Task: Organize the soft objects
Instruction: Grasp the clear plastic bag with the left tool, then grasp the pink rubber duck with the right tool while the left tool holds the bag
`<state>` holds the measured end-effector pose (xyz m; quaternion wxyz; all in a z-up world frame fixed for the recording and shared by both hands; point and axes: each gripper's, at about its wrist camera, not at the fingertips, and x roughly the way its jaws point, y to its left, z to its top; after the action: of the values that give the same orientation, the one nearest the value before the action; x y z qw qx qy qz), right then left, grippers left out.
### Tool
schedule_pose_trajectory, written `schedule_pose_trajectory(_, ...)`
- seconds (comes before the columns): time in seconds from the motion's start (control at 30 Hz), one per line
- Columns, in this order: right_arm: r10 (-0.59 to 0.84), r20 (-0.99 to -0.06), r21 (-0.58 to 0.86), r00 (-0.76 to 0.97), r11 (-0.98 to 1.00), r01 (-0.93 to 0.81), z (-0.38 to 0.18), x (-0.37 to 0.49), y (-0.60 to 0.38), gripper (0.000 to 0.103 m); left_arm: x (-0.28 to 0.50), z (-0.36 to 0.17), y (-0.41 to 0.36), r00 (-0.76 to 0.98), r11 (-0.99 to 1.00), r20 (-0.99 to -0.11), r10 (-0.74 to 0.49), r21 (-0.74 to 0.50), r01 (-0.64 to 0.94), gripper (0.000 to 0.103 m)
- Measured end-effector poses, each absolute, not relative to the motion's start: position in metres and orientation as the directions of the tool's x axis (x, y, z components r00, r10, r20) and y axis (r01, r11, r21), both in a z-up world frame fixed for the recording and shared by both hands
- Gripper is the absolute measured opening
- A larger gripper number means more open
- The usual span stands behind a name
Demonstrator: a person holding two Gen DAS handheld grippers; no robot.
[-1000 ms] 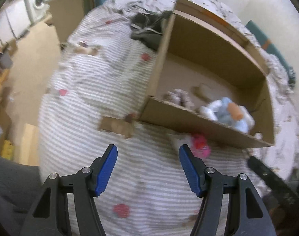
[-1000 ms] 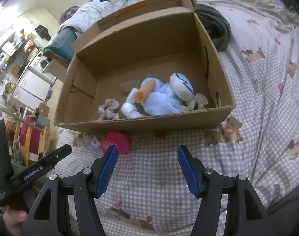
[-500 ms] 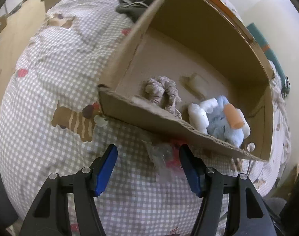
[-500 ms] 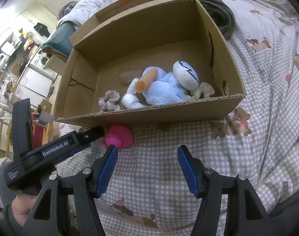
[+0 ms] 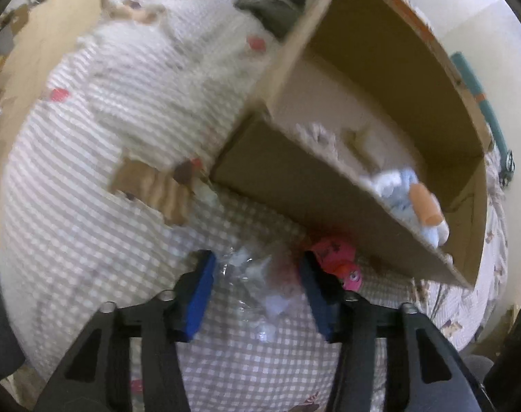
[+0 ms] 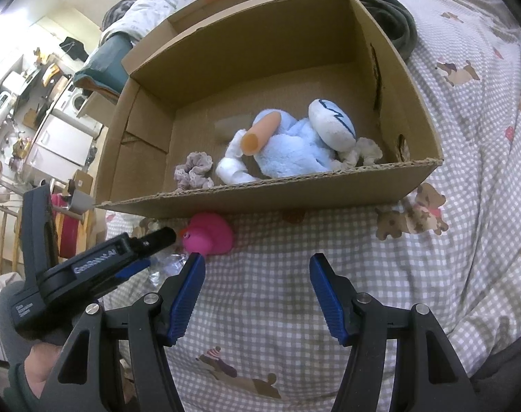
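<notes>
Beside the cardboard box (image 6: 294,202), my left claw (image 5: 255,288) has just been closing around a crinkly clear bag (image 5: 257,274) on the bedspread (image 6: 449,274), the pink duck (image 6: 210,237) alongside; my right claw (image 6: 257,288) hangs open, empty.

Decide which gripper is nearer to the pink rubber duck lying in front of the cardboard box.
Left. The left gripper is down at the pink rubber duck, straddling the clear plastic wrapper beside it, jaws just closing. The right gripper hangs open, back from the duck.
</notes>
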<state>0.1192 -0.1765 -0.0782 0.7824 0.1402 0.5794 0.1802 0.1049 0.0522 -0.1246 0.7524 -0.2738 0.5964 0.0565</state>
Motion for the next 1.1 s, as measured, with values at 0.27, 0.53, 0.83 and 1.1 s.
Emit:
schedule_pose_trajectory(0.27, 0.421, -0.870, 0.403, 0.257, 0.907, -0.121, -0.082, 0.119, -0.174, 0.066, 0.114, -0.138, 0.044, 0.252, 0.819, -0.911, -0.327, -0.406, -0.405, 0.018)
schedule_pose_trajectory(0.53, 0.436, -0.867, 0.414, 0.242, 0.900, -0.138, -0.083, 0.118, -0.170, 0.066, 0.102, -0.105, 0.050, 0.299, 0.817, -0.893, -0.336, -0.434, -0.379, 0.013)
schedule_pose_trajectory(0.83, 0.431, -0.885, 0.392, 0.178, 0.894, -0.217, -0.090, 0.123, -0.128, 0.066, 0.089, -0.058, 0.056, 0.340, 0.936, -0.934, -0.113, -0.215, -0.279, 0.013)
schedule_pose_trajectory(1.1, 0.389, -0.908, 0.358, 0.154, 0.913, -0.196, -0.118, 0.137, -0.087, 0.066, 0.090, -0.073, 0.062, 0.316, 0.926, -0.945, -0.084, -0.190, -0.325, 0.013)
